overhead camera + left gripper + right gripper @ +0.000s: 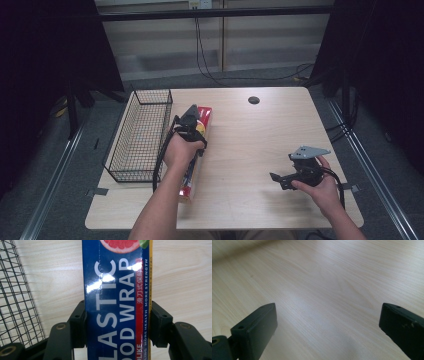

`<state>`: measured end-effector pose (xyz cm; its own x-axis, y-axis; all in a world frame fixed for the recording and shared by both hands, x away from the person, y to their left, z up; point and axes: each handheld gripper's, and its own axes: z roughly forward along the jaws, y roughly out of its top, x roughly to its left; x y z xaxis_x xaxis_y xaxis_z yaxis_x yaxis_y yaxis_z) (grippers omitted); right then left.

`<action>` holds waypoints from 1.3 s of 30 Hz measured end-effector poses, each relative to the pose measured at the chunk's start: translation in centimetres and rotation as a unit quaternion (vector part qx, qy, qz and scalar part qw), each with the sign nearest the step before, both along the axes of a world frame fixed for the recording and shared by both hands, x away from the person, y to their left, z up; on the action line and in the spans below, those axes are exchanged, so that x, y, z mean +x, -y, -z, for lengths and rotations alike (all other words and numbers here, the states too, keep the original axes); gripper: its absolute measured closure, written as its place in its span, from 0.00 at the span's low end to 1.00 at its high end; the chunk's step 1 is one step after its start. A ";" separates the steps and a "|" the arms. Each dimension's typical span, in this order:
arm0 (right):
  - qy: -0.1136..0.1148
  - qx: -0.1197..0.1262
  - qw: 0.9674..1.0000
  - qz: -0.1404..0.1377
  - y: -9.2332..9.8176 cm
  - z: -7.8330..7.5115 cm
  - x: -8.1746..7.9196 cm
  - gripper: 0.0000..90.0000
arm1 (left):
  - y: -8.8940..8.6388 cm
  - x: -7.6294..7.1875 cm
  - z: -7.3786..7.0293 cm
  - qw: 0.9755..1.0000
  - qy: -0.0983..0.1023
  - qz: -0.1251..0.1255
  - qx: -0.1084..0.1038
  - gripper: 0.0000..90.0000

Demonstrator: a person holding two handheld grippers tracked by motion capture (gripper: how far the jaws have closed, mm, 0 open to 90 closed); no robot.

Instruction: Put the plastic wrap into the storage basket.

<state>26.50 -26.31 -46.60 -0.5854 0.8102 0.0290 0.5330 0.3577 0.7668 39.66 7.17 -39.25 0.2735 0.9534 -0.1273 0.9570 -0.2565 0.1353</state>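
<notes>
Plastic-wrap box (117,302) sits clamped between the black jaws of the left gripper (117,322), one pad pressed against each long side of the blue carton, whose printed top faces the camera riding on the tool. Seen from above, that left gripper (189,125) bears down on the box (202,120) about midway along its length, a sensible place to take a long, light carton so it will not tip when raised. The box lies flat on the wooden table (250,150), running lengthwise under the person's left hand (181,150). Just beside the tool, on its outer side, stands a black wire basket (140,135), its long side parallel to the carton and close enough to be the likely destination; the lift itself looks not yet begun. Well apart, across the table, the right gripper (277,179) rests in the person's right hand near the front edge, jaws spread wide over bare wood (324,290) and holding nothing.
</notes>
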 end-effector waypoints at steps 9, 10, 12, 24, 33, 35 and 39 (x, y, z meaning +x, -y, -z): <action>-0.003 0.003 1.000 -0.010 -0.1 0.1 0.0 0.00 | -0.6 0.2 -1.6 1.000 0.007 0.008 0.005 0.49; -0.007 0.007 1.000 -0.011 -0.1 0.1 0.0 0.00 | -0.7 0.3 -1.7 1.000 0.005 0.010 0.007 0.49; -0.005 0.009 1.000 -0.010 0.0 0.0 0.0 0.00 | -0.8 0.3 -1.9 1.000 0.006 0.008 0.006 0.49; -0.008 0.017 1.000 -0.014 0.1 0.2 0.0 0.00 | -2.2 0.3 -3.9 1.000 0.007 0.006 0.014 0.49; -0.011 0.017 1.000 -0.017 0.0 0.2 0.0 0.00 | -3.1 0.3 -5.5 1.000 0.011 0.001 0.009 0.49; -0.011 0.012 1.000 -0.016 0.0 0.2 0.0 0.00 | -3.3 0.3 -5.7 1.000 0.011 0.003 0.010 0.49; -0.009 0.015 1.000 -0.018 0.0 0.1 0.0 0.00 | -3.5 0.3 -6.1 1.000 0.012 -0.003 0.005 0.49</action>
<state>26.54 -26.35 -46.73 -0.6128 0.7876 0.0642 0.5342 0.3530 0.7682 39.94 10.68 -33.11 0.2708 0.9562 -0.1115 0.9550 -0.2523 0.1559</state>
